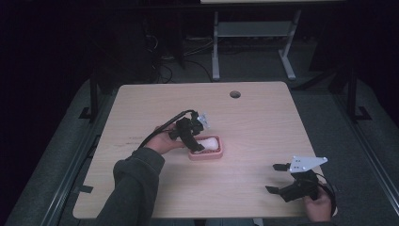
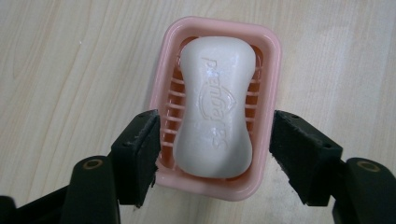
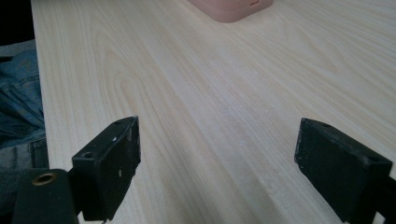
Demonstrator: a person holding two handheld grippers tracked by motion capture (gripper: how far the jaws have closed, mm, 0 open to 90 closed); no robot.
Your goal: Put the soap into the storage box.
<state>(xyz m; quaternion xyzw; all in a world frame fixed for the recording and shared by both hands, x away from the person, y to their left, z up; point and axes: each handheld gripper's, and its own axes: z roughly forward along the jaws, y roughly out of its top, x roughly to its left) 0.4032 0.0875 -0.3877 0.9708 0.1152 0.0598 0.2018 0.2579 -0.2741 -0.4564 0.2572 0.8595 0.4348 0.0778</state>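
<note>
Your white bar of soap (image 2: 215,106) lies in the pink plastic soap dish (image 2: 271,60). Your left gripper (image 2: 212,156) jaws stand open around it, holding nothing. Your right gripper (image 3: 217,170) waits wide open and empty. Job looks nearly done.

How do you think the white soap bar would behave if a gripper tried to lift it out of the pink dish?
The soap bar looks glossy and rounded, so it could well slip between flat pads. Its narrower waist probably offers the surest hold. It looks solid, so likely stiff and fairly heavy for its size. The light-looking pink dish may shift if nudged.
</note>
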